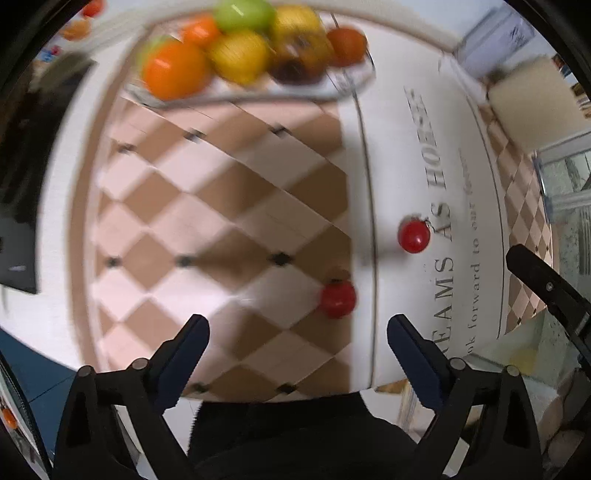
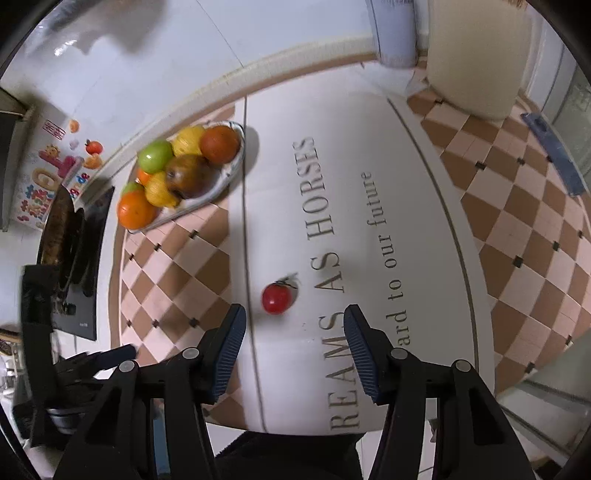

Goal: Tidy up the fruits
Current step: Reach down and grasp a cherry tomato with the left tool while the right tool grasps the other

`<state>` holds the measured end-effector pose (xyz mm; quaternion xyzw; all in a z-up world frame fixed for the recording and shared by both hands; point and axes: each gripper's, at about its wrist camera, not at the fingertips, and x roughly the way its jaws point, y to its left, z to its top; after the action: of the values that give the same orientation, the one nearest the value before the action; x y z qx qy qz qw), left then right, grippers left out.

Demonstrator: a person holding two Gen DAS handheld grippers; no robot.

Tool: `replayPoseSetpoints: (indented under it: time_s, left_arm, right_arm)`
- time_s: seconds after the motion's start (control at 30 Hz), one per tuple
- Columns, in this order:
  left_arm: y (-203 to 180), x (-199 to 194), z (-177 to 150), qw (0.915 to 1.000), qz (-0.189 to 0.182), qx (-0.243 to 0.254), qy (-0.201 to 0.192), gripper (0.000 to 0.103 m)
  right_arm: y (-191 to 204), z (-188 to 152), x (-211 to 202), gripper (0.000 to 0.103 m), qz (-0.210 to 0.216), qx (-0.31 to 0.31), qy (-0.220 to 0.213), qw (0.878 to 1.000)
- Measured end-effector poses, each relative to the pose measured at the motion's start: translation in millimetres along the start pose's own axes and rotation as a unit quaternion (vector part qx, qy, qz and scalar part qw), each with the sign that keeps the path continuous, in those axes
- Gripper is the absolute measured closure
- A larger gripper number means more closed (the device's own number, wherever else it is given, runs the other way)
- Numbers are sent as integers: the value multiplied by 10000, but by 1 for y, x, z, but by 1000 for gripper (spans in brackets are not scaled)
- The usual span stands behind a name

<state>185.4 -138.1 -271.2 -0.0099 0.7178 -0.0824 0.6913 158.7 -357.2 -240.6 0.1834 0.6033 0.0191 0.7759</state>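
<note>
Two small red tomatoes lie on the tablecloth [image 1: 399, 155] in the left wrist view: one [image 1: 337, 298] just ahead of my left gripper [image 1: 298, 325], the other [image 1: 413, 236] farther off on the white lettered band. The left gripper is open and holds nothing. A white plate [image 1: 343, 86] piled with oranges, lemons, a green apple and a brown fruit stands at the far side. In the right wrist view one red tomato [image 2: 276, 298] rests just beyond my right gripper [image 2: 295, 314], whose jaws stand apart and empty. The fruit plate [image 2: 232, 166] is at upper left.
A black stove top [image 2: 79, 280] with a dark pan borders the table's left side. A cream container [image 2: 476, 55] and a grey-blue cylinder [image 2: 395, 33] stand at the far right corner. Dark clothing [image 1: 295, 435] fills the near table edge.
</note>
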Motion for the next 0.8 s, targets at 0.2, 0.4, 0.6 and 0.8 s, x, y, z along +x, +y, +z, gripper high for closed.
replayPoseSetpoints:
  time_s: [0.2, 0.4, 0.6, 0.8]
  left_arm:
    - [-27, 41, 10, 9993, 24, 113, 343, 39]
    - [-36, 48, 10, 9994, 95, 194, 259, 74]
    - [-30, 42, 8, 9998, 160, 56, 119, 76]
    - [-10, 23, 6, 9992, 52, -391, -93, 76]
  right_arm:
    - [-19, 10, 28, 45, 96, -65, 341, 9994]
    - [-20, 17, 51, 45, 341, -76, 609, 9975]
    - [-5, 26, 78, 45, 632, -175, 772, 9949]
    - [19, 25, 105, 47, 605, -549, 905, 9925]
